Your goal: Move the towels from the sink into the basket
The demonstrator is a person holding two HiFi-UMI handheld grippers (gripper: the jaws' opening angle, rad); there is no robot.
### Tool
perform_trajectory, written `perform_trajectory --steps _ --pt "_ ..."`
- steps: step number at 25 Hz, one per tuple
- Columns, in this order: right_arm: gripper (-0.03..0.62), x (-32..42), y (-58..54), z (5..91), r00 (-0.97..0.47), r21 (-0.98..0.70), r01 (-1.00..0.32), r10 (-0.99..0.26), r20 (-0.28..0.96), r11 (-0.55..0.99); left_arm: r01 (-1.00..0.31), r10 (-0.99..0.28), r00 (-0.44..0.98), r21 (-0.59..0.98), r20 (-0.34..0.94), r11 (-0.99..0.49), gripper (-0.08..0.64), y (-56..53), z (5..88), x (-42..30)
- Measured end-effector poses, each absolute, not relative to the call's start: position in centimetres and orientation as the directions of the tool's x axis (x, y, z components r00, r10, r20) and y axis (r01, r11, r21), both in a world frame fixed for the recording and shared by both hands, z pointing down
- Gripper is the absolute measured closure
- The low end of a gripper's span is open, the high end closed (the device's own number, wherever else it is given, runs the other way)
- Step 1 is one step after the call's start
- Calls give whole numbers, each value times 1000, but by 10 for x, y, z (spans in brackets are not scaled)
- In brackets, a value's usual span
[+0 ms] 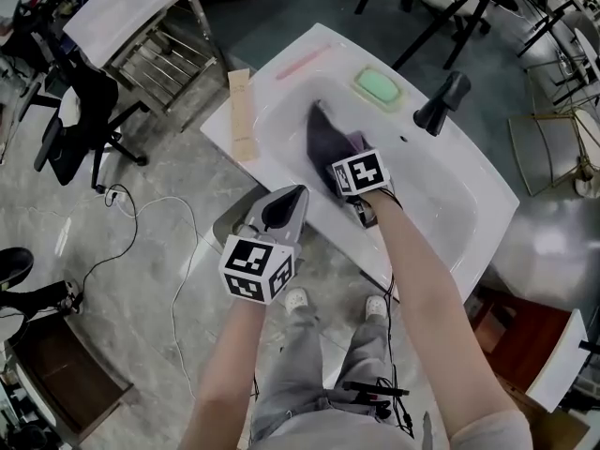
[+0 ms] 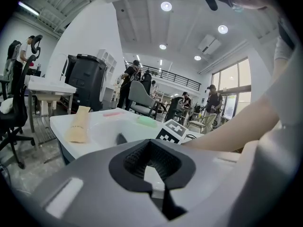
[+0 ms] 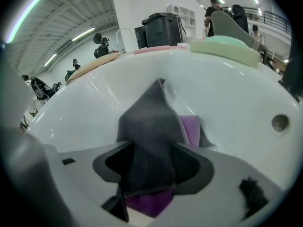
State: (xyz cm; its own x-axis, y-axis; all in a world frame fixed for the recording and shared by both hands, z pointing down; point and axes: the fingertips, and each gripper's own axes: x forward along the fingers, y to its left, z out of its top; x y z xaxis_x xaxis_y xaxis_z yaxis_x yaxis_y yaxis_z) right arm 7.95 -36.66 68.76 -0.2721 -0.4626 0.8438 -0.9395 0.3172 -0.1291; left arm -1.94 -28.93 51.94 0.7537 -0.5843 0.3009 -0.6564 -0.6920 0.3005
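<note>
**Right gripper on towel in basin; lift path is running back-left**

Right gripper (image 3: 152, 165): the jaws are closing on the grey towel (image 3: 150, 126), and they are apart only by the thickness of the cloth. A fold of the purple towel (image 3: 191, 126) is lying under the grey one, and its edge is showing below the pads, so both layers may be coming up together. I cannot tell whether the purple one is really pinched.

Position: both towels are sitting in the bowl of the sink (image 1: 281, 111), left of centre and well apart from the black tap (image 1: 441, 103).

Key relation: the grey towel is lying straight ahead of the right gripper. Its long axis is running from the pinched near end to a peaked corner at the far side of the basin, roughly in line with the jaws. Most of the cloth is therefore trailing away from the person.

Left gripper (image 2: 152, 174): it is hovering outside the sink's front edge, with the jaws together and nothing between them. It is farther from the towels than the right gripper.

Basket: a grey container (image 1: 228, 225) is showing on the floor under the left gripper, just beside the sink front. It is probably the basket, but too little is visible to confirm.

Judgement: the lift is needing height first, so that the far corner clears the rim. The carry is then going back and left, across the front edge.
</note>
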Motion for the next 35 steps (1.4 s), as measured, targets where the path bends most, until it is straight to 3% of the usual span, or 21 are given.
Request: perform_trajectory --steps 8,9,10,35 --pt "365 81 -366 687 -239 -110 -949 -444 864 296 -658 -586 753 308 300 -687 557 -287 519 -20" --pt "475 83 -365 687 -222 -89 -949 -441 870 301 -657 -585 753 301 302 -691 557 -286 518 -20" --pt "532 85 -364 686 -206 -68 -948 -439 874 311 -656 -583 754 293 303 -696 557 -285 517 -19" --pt "537 88 -346 608 -238 -26 -925 -525 817 379 -651 -600 759 267 253 -711 557 -274 471 -15"
